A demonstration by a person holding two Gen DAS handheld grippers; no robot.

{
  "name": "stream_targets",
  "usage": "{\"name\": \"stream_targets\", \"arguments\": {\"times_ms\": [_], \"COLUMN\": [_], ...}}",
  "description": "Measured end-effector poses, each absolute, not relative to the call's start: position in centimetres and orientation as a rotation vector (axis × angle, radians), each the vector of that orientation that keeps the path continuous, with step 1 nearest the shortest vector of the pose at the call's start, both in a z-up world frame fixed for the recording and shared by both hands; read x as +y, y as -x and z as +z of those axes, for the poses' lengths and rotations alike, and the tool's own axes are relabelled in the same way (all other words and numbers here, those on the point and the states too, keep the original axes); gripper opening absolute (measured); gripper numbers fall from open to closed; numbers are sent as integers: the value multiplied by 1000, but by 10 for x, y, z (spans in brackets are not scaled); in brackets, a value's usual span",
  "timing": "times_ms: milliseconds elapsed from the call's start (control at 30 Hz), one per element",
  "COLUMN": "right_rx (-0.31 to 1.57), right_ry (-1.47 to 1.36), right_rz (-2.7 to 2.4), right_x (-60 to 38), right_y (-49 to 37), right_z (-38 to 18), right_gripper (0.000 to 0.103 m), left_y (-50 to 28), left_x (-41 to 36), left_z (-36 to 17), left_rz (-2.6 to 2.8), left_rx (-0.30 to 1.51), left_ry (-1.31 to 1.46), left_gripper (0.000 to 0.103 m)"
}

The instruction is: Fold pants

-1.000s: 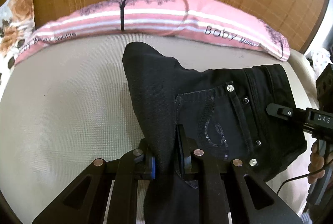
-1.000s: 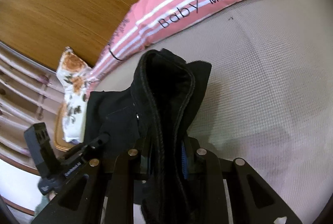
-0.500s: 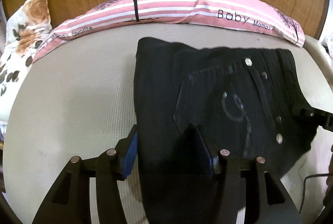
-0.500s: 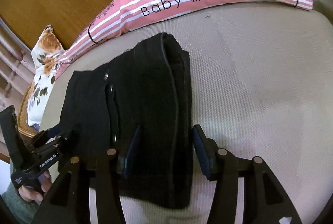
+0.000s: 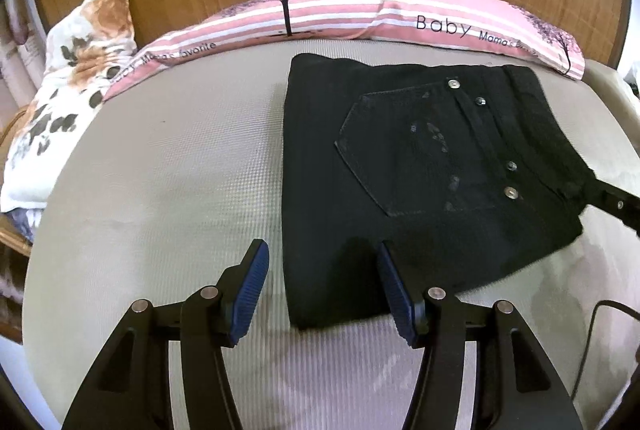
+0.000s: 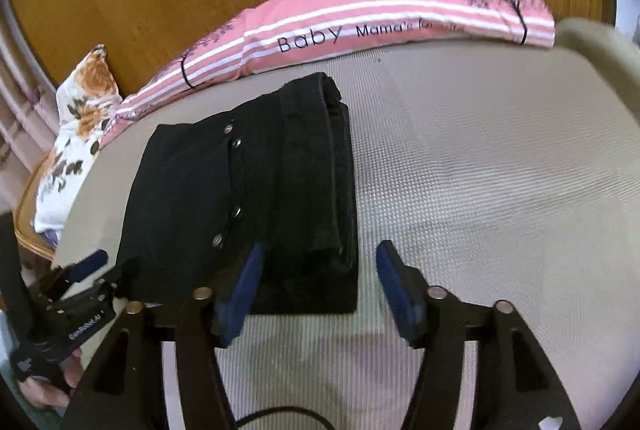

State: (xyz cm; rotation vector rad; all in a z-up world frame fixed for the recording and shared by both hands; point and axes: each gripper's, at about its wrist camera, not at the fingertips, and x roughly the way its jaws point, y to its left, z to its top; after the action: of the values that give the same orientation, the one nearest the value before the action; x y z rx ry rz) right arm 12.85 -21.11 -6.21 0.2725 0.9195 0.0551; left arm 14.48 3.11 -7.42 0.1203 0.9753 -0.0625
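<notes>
Left gripper [image 5: 322, 280]: jaws spread wide, holding nothing, positioned low over the near left corner of the pants [image 5: 404, 182]. Right gripper [image 6: 318, 278]: jaws equally wide, empty, straddling the near right corner of the pants [image 6: 240, 198]. The pants lie flat on the beige mattress [image 5: 160, 170] as a black folded rectangle, 1 back pocket [image 5: 408, 150] upward, 4 metal rivets visible, waistband at the right edge.

The left gripper [image 5: 322, 282] and the right gripper [image 6: 318, 280] both hover low with jaws spread wide, gripping nothing.
</notes>
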Motion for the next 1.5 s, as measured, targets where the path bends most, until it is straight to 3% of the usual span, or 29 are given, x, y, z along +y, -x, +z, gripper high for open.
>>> {"name": "stream_targets", "arguments": {"times_ms": [267, 500, 1500], "right_rx": [900, 851, 847], "right_ry": [-207, -124, -62], "right_rz": [16, -9, 31], "right_x": [-194, -176, -147], "right_y": [-95, -76, -52], "right_z": [-50, -36, -30], "right_gripper": [84, 92, 94], "left_y": [-106, -82, -58], "left_x": [27, 24, 26], "left_z": [-54, -44, -34], "left_rz": [-29, -1, 22], "left_rx": [945, 920, 913], "left_ry": [-95, -95, -68], "left_gripper": [66, 67, 67]}}
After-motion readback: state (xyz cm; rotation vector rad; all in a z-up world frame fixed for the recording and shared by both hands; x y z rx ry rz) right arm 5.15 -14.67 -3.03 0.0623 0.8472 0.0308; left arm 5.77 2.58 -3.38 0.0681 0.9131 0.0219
